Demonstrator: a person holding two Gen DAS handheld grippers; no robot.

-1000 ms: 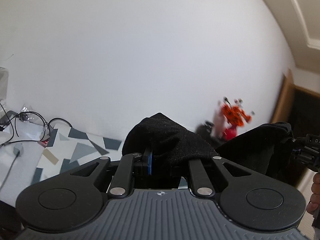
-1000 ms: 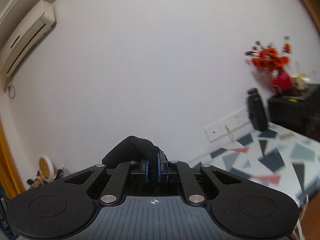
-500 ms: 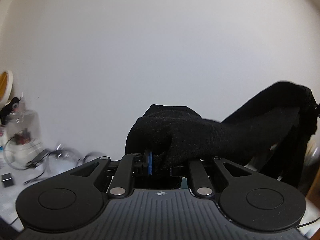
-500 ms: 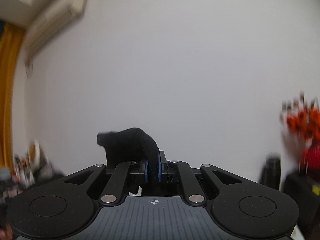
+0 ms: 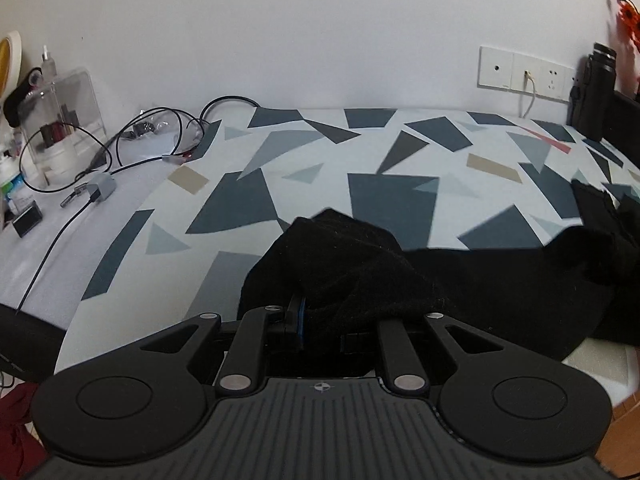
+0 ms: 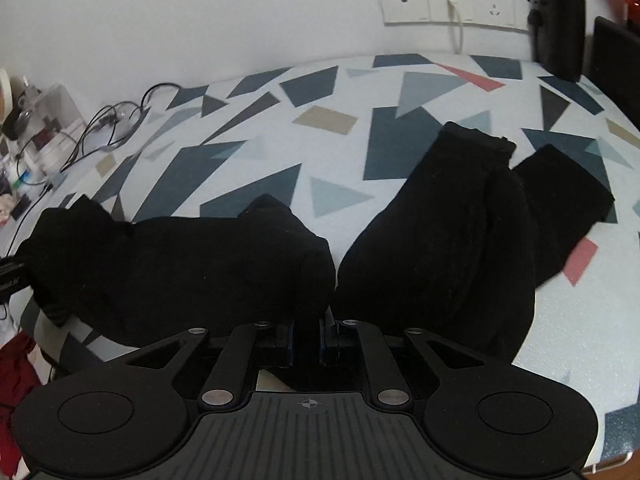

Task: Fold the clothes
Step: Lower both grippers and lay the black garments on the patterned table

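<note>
While both grippers pinch the black garment at its near edge, left gripper & right gripper clamped narrow on cloth, its long axis runs L-R on the bed, legs trailing right.

Black garment folds hide the left gripper fingertips. The orange flowers are blurred and cropped at the edge. Items inside the clear organizer are perhaps cosmetics, too small to tell.
</note>
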